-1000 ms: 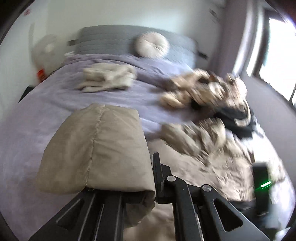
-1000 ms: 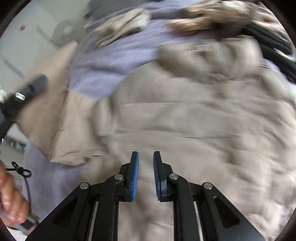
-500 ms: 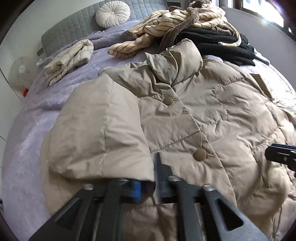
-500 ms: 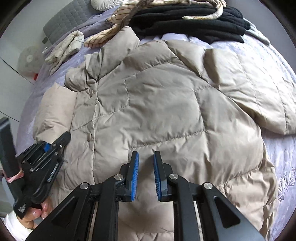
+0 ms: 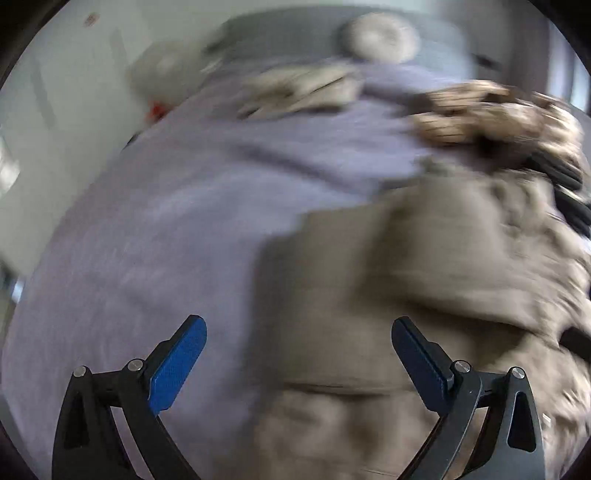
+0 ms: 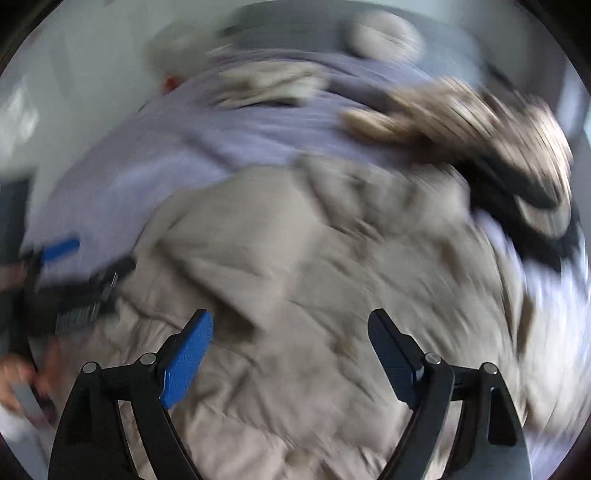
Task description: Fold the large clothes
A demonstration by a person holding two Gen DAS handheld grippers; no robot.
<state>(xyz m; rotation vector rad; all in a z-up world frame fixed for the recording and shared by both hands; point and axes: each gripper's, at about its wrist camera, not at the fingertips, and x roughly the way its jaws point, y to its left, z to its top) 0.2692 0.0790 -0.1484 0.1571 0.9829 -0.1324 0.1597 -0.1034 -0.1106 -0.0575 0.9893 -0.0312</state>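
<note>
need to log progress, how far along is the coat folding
Early. The beige puffer coat lies on the purple bedspread with one sleeve laid over its front. Nothing is in hand: left gripper and right gripper are opening, nothing between the jaws. More folding of the coat remains, plus the striped garment.

Ahead of me a bed (image 5: pixel 192 206) under a lilac cover fills most of my blurred view. At its far end stands a grey headboard (image 5: pixel 295 37) with a round pale cushion (image 5: pixel 380 35) against it. Left of the bed is a white wall (image 5: pixel 74 92).
</note>
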